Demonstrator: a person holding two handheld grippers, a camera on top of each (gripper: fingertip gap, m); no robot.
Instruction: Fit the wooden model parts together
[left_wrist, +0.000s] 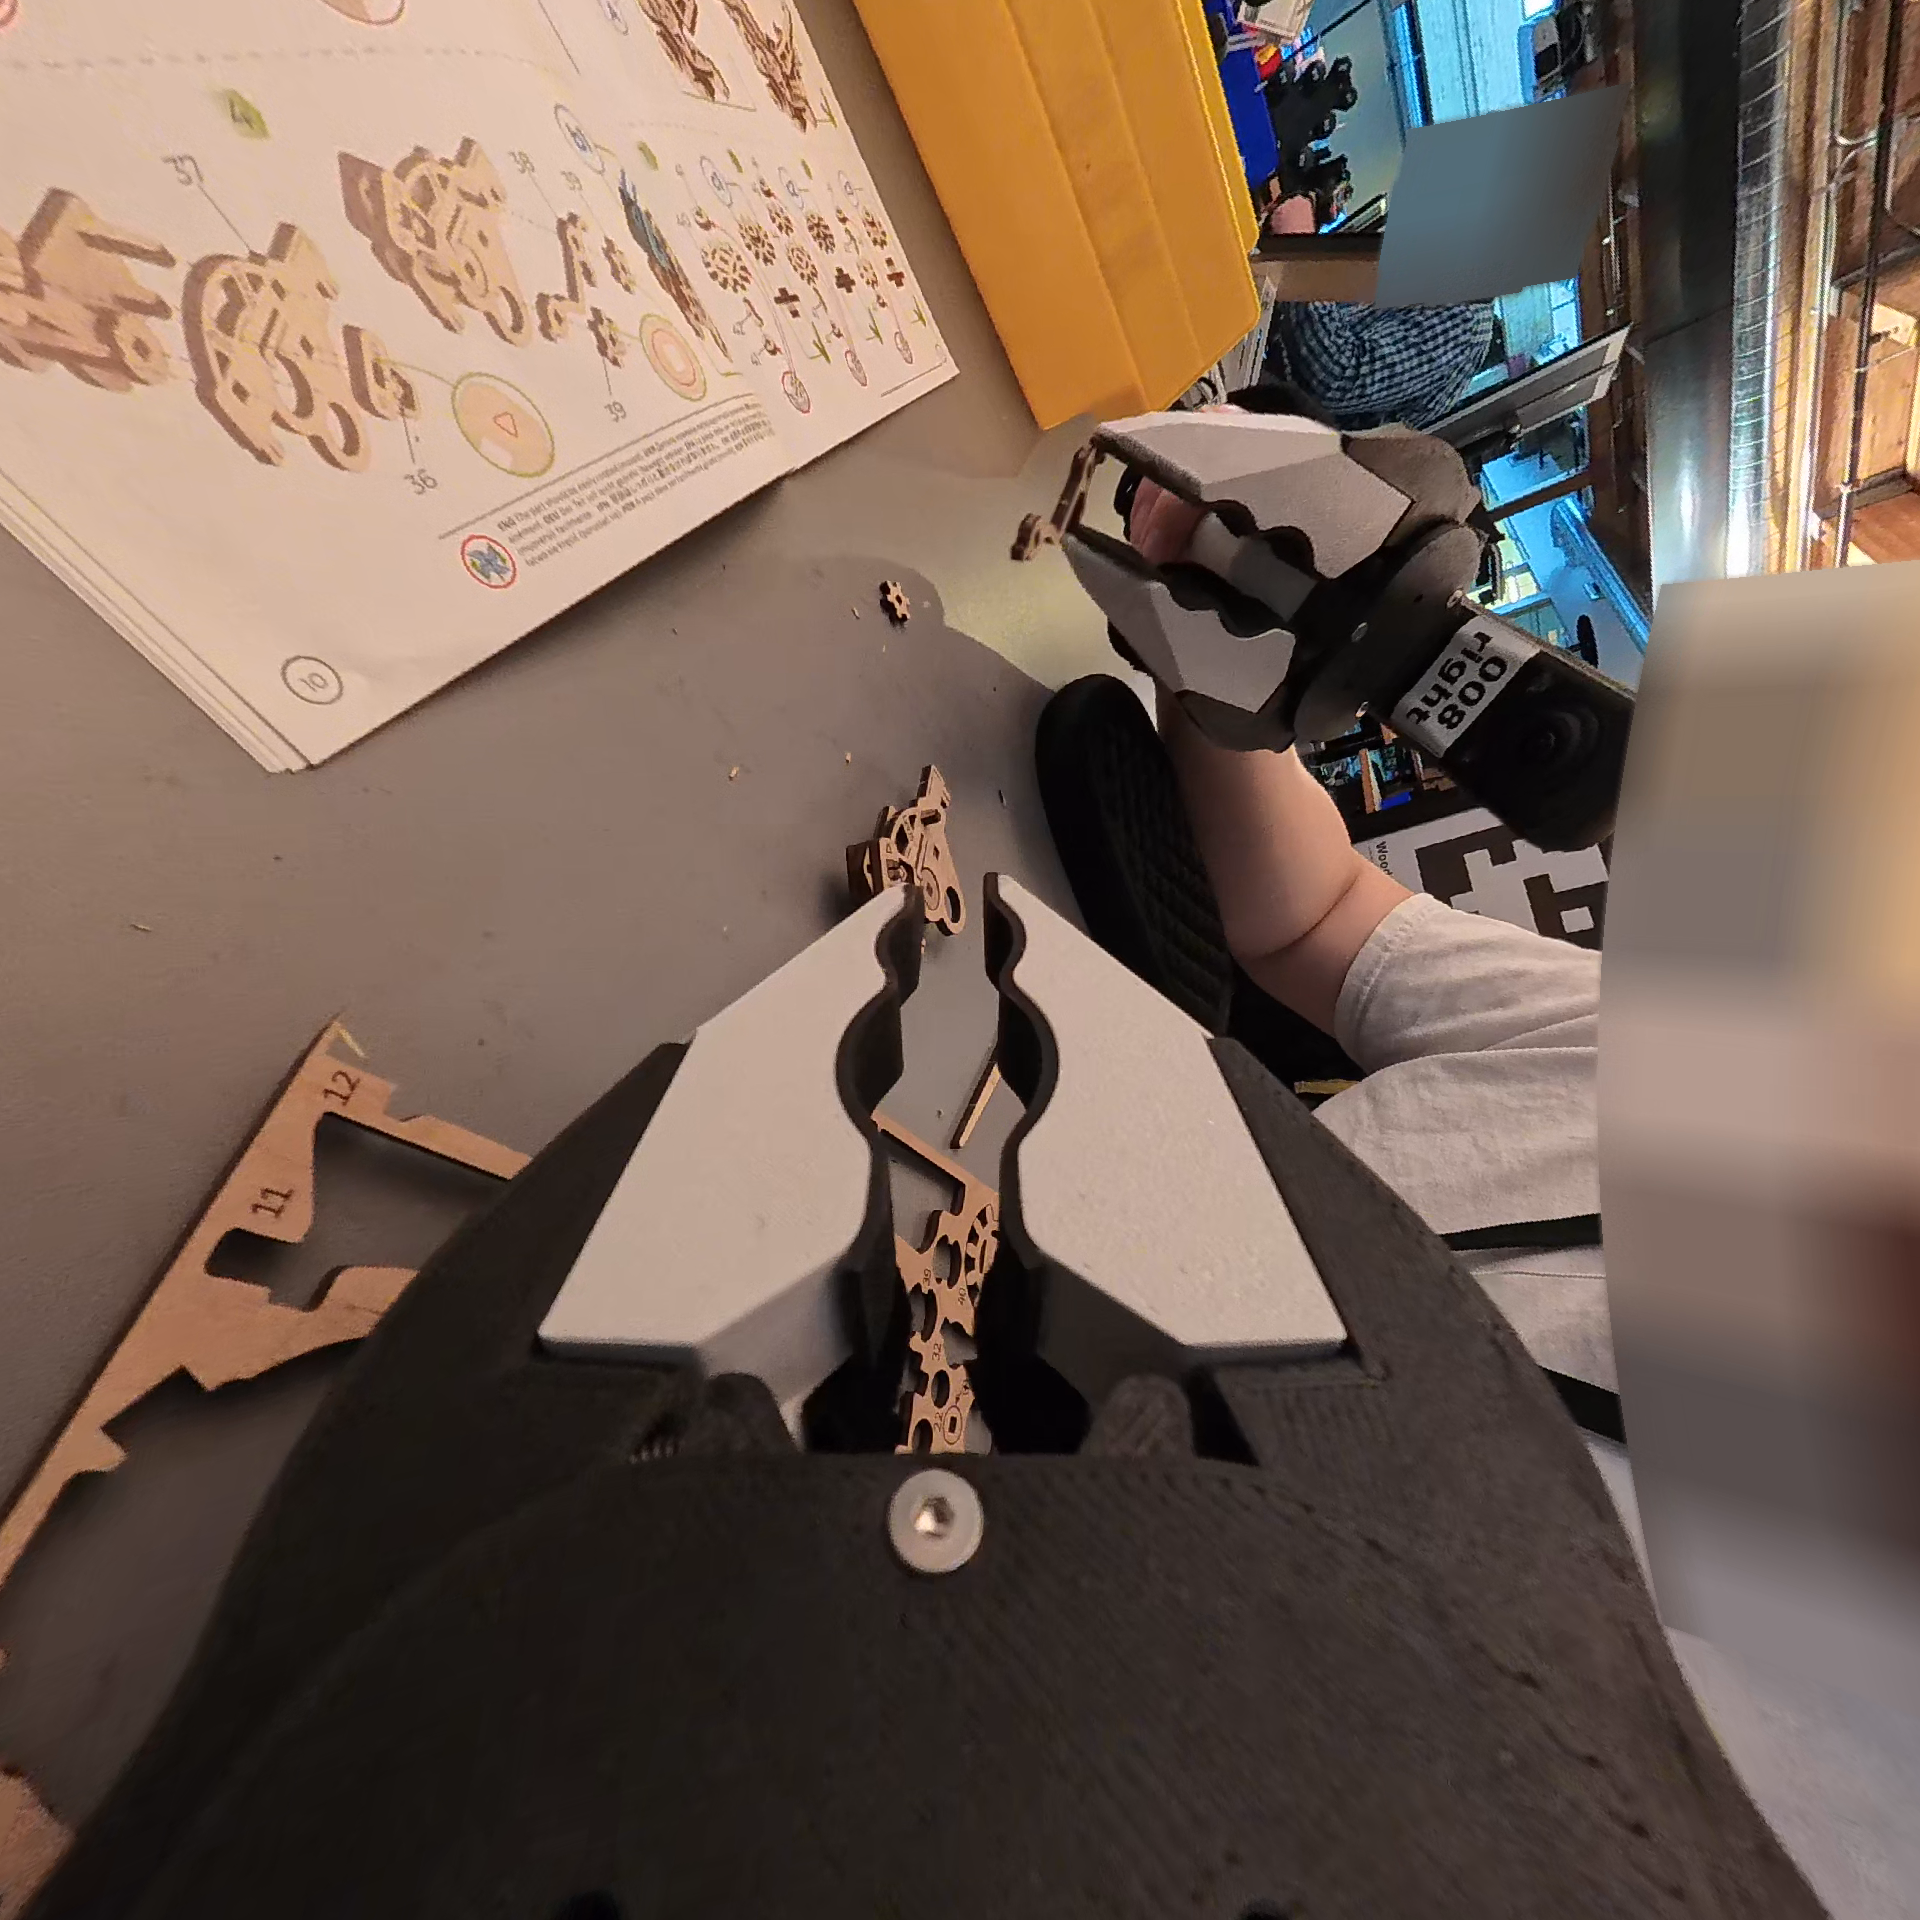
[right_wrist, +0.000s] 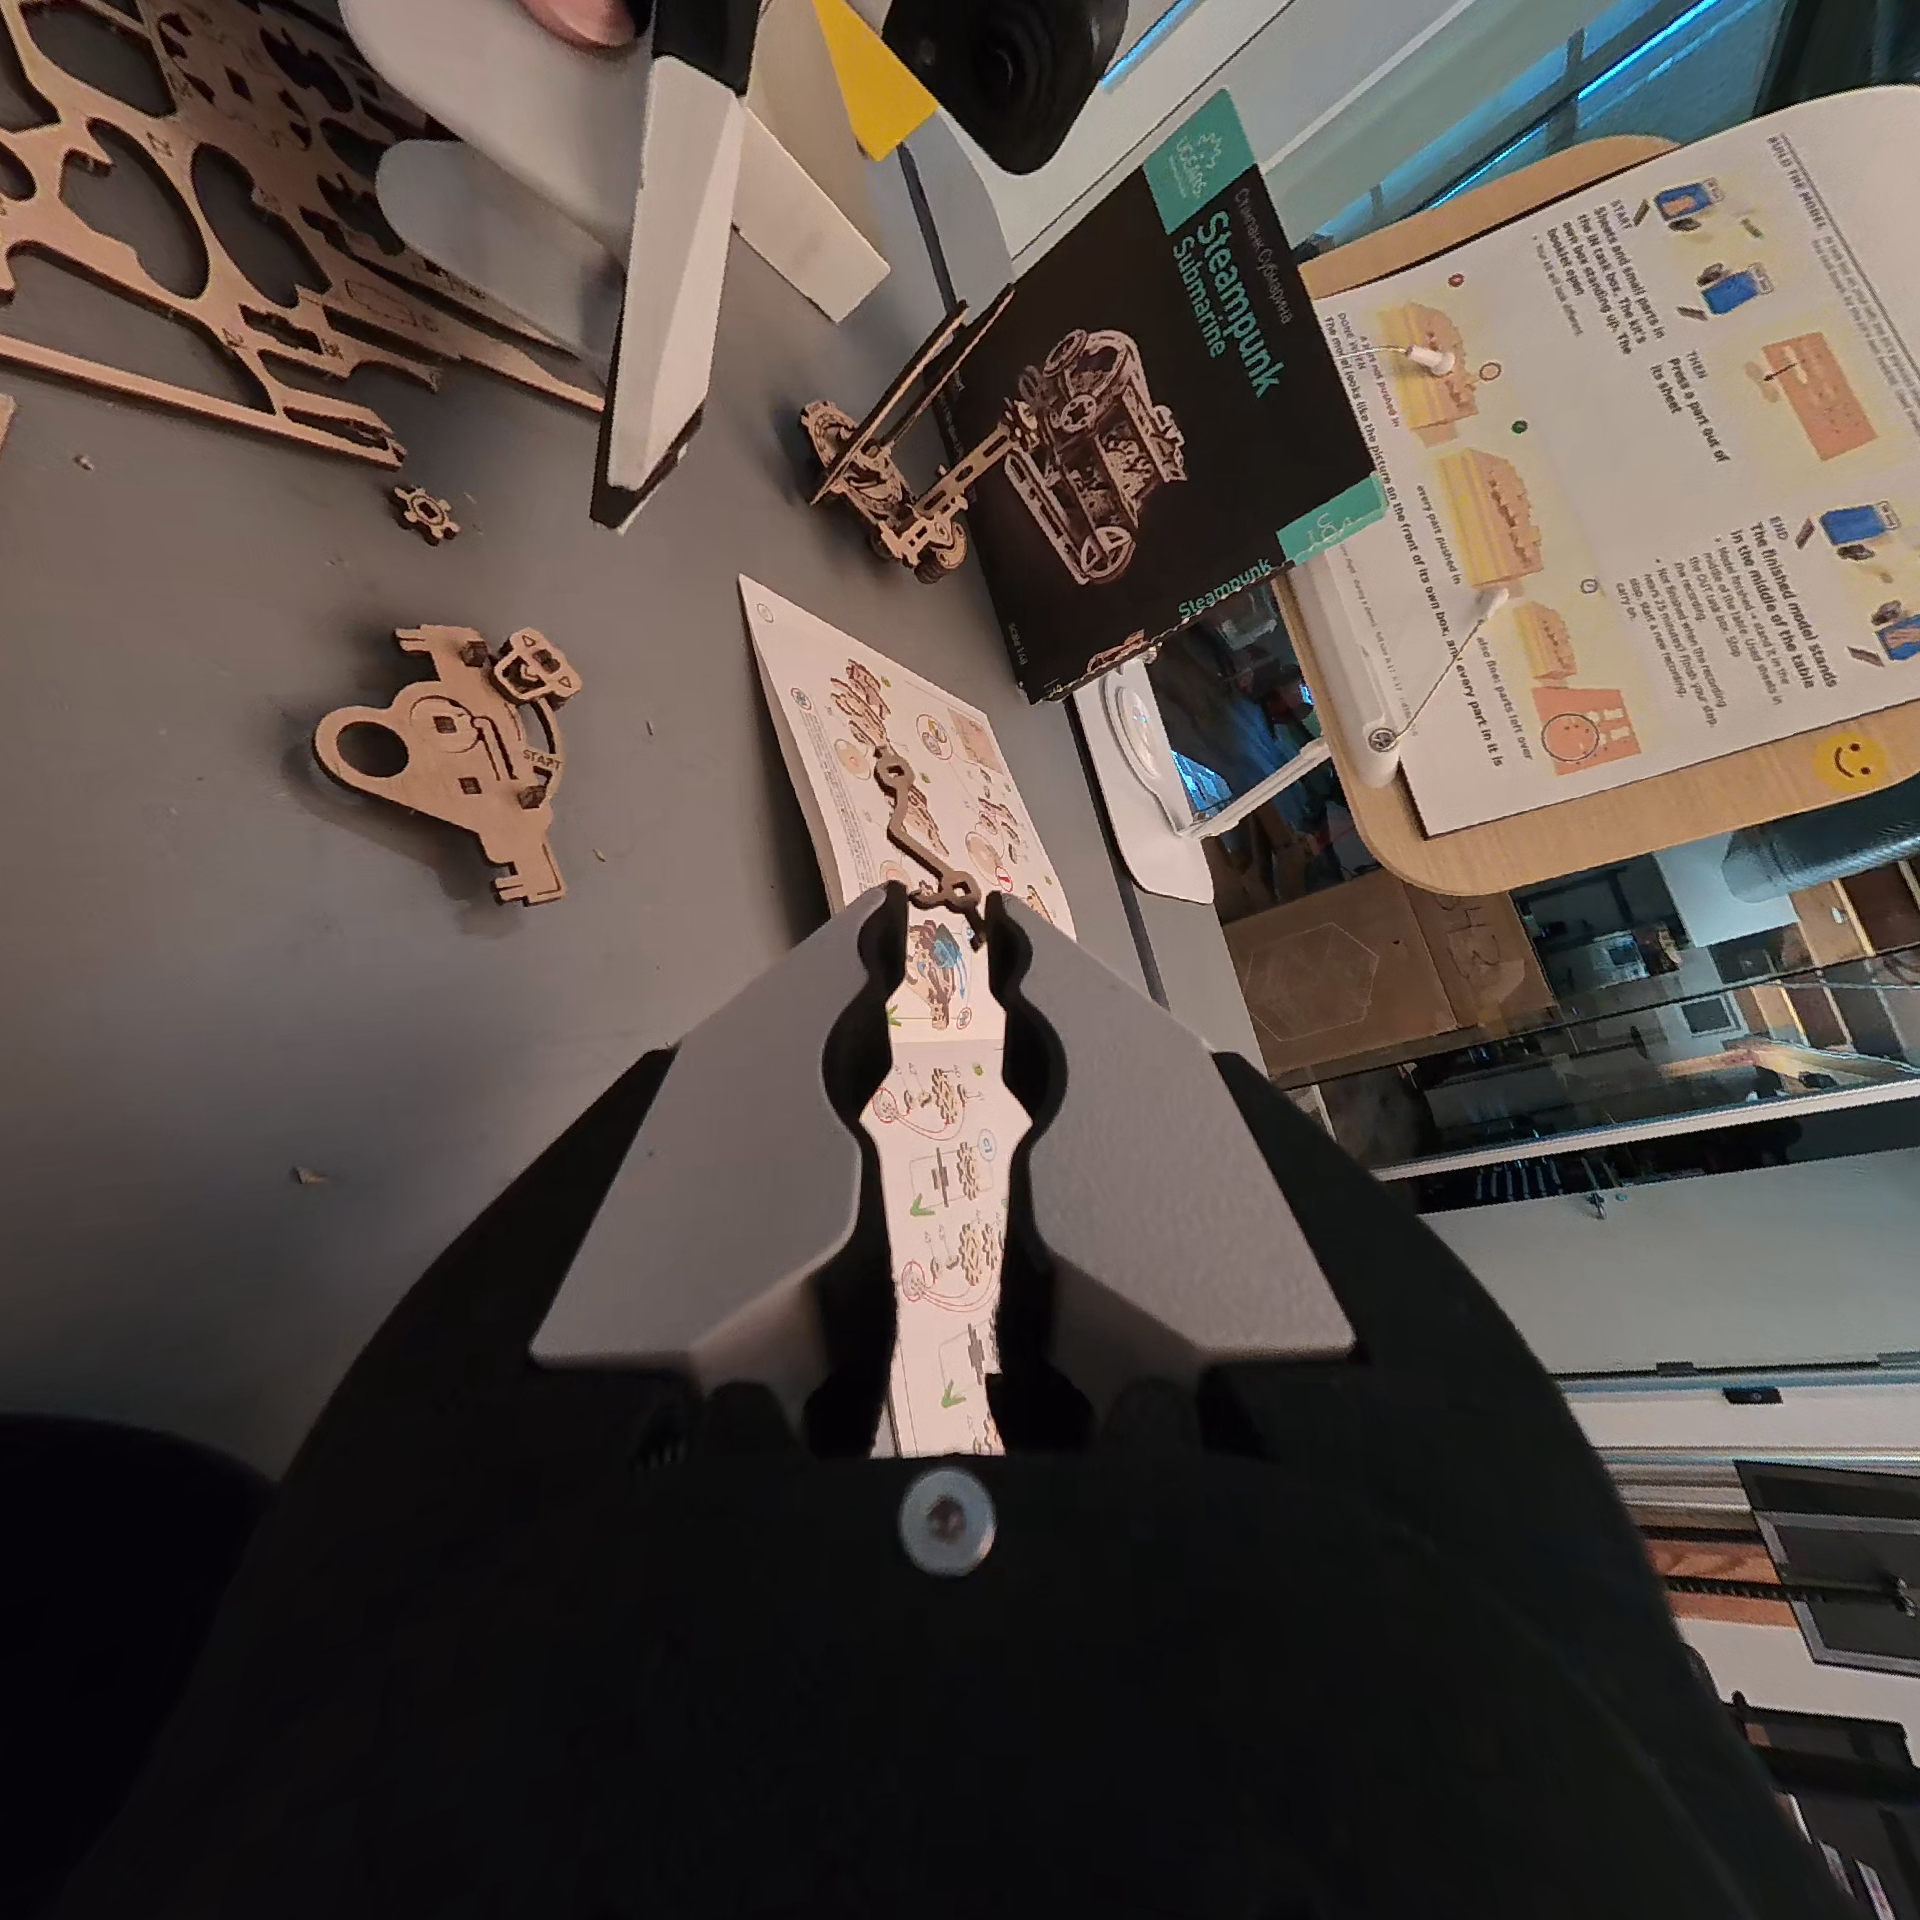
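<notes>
My right gripper (right_wrist: 940, 904) is shut on a thin crank-shaped wooden part (right_wrist: 920, 831) that sticks out past its tips, held above the open instruction booklet (right_wrist: 883, 748). The left wrist view shows it too (left_wrist: 1081, 499), raised off the table with the crank (left_wrist: 1049, 520) across its tips. My left gripper (left_wrist: 956, 894) is open and empty, its tips just short of a small flat wooden assembly (left_wrist: 914, 852), which also lies on the grey table in the right wrist view (right_wrist: 447, 748). A small loose gear (right_wrist: 424, 511) lies nearby.
A partly built wheeled model (right_wrist: 894, 488) stands by the dark kit box (right_wrist: 1164, 416). Punched-out wooden sheets (right_wrist: 208, 208) lie at the left and under my left gripper (left_wrist: 260, 1247). A yellow bin (left_wrist: 1091, 187) and a second booklet (left_wrist: 416, 312) lie beyond. Across from one pair of fingers to the other is roughly 10 cm. To reach the small loose gear (right_wrist: 424, 511) in a straight line is about 5 cm for my left fingers, about 12 cm for my right.
</notes>
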